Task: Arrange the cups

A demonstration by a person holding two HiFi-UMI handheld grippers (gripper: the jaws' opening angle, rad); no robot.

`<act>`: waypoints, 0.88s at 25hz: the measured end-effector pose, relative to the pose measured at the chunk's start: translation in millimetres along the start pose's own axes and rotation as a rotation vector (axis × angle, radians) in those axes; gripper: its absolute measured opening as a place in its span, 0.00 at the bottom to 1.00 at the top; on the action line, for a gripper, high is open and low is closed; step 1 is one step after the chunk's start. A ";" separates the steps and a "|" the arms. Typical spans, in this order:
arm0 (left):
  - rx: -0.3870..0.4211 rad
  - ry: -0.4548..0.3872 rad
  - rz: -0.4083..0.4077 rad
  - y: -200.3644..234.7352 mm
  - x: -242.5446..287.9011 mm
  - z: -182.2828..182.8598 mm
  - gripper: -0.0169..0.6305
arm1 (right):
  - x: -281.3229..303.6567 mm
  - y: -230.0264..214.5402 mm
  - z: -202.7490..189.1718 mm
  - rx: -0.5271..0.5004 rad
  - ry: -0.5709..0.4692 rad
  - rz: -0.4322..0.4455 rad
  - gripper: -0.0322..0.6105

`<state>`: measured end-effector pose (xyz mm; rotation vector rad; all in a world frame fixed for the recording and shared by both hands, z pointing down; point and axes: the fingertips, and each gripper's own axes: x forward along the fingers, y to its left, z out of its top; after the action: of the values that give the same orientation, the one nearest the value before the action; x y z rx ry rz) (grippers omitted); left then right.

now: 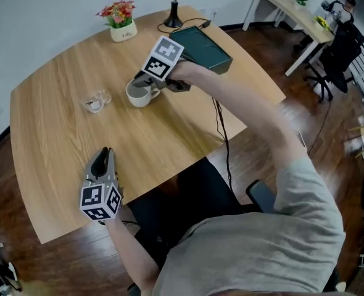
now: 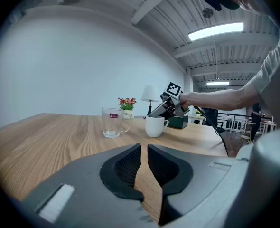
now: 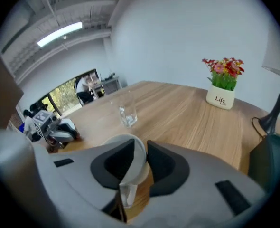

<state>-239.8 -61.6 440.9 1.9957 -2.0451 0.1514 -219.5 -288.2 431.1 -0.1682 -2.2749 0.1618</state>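
A white mug (image 1: 142, 94) stands upright near the middle of the wooden table (image 1: 58, 134). My right gripper (image 1: 146, 82) reaches down at a slant from the right and is shut on the mug's rim; in the right gripper view the mug wall (image 3: 132, 167) sits between the two pads. To the mug's left, a little apart, stands a clear glass cup (image 1: 98, 100) with a handle, also visible as the glass cup (image 2: 112, 122) beside the mug (image 2: 155, 126). Near the table's front edge my left gripper (image 1: 103, 159) rests low, its jaws shut with nothing between them.
A small pot of flowers (image 1: 121, 23), a lamp base (image 1: 173, 17) and a dark green box (image 1: 202, 48) stand along the far side. A black cable (image 1: 222, 134) hangs over the right edge. A white desk (image 1: 293, 11) and a seated person are at the far right.
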 end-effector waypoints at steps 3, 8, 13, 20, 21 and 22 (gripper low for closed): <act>0.001 0.004 -0.001 -1.6 -0.7 0.1 0.10 | -40.8 14.3 18.6 0.031 -0.239 0.069 0.31; 0.006 0.007 -0.001 0.1 -1.4 1.8 0.10 | -71.0 26.9 -22.7 -0.305 -0.283 -0.131 0.27; 0.000 -0.002 0.004 1.4 -1.4 -1.9 0.10 | -44.0 21.3 -55.2 -0.357 -0.223 -0.166 0.21; 0.000 -0.001 0.000 0.9 -0.6 -1.3 0.10 | -30.3 27.9 -53.9 -0.298 -0.290 -0.089 0.14; 0.000 -0.001 0.000 1.1 -0.7 -1.2 0.10 | -30.5 27.9 -53.5 -0.288 -0.301 -0.083 0.14; 0.000 0.000 0.001 1.1 -1.0 -1.1 0.10 | -30.4 28.0 -53.1 -0.285 -0.309 -0.082 0.14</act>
<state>-240.7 -60.3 441.8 1.9944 -2.0464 0.1509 -157.6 -262.8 438.1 -0.2088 -2.6012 -0.1942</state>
